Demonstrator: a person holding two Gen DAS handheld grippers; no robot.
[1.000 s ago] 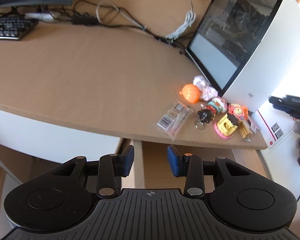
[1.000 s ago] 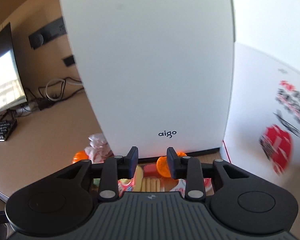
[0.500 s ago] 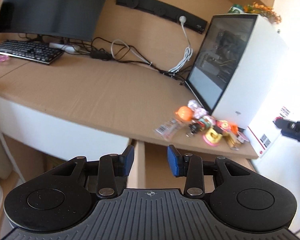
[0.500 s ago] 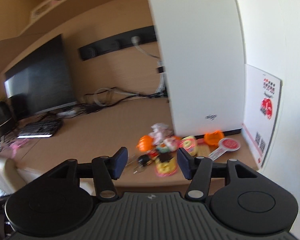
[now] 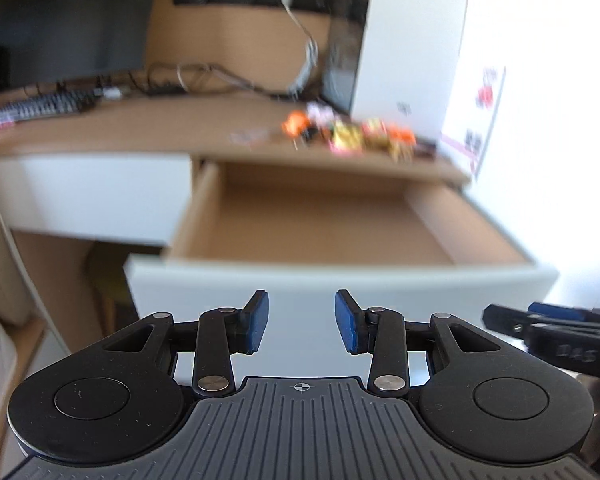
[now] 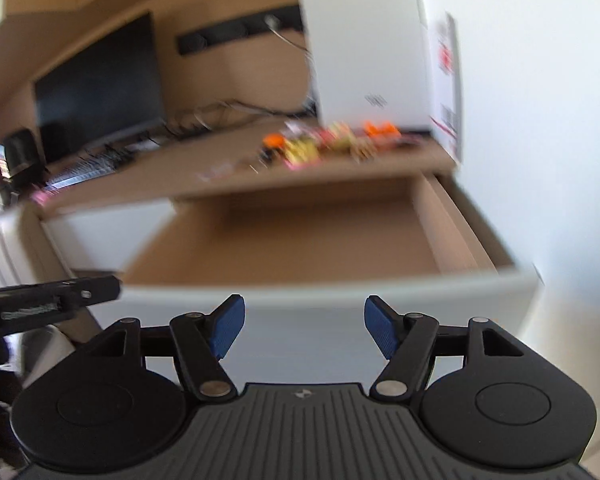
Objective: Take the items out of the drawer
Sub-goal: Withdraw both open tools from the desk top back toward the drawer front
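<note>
On the far left of the smooth brown wood desk (image 5: 148,128) lies one flat keyboard (image 5: 40,106) below one dark flat screen (image 5: 68,28). A thin white cable (image 5: 306,60) hangs down the back wall. The toys (image 5: 352,134) sit in a blurry orange, yellow and pink heap on the desk top, too blurred to count, beside one tall white box (image 5: 412,44). Under them one drawer (image 5: 332,220) is pulled out, a brown wood tray with a smooth white front. The left gripper (image 5: 301,322) has blue ribbed pads spread a little, pinching nothing. The right gripper (image 6: 304,326) is opening wider, with nothing between its pads.
</note>
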